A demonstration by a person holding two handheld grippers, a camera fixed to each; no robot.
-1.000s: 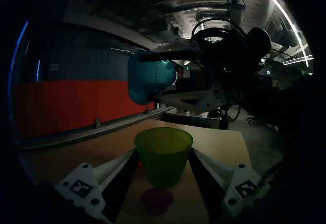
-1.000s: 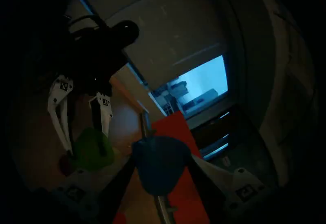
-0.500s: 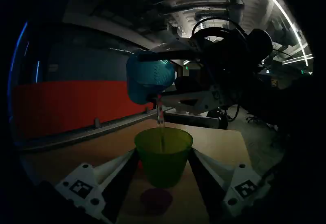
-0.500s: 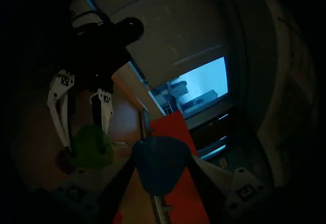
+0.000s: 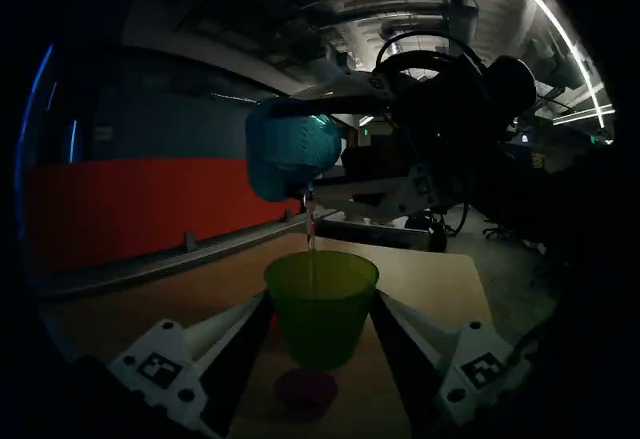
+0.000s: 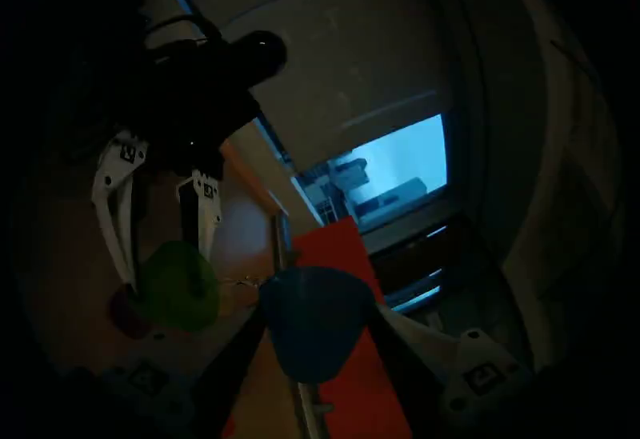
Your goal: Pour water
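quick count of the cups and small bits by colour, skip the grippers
green cup: 1
blue cup: 1
small purple thing: 1
small red thing, partly hidden beside the green cup: 1
total: 4

Wooden table (image 5: 436, 279): green cup (image 5: 322, 307), small purple item (image 5: 306, 391).

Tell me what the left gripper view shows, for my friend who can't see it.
A thin stream of water falls from a tilted blue cup into a green cup below it. The left gripper holds the green cup between its fingers over a wooden table, and the right gripper holds the blue cup.
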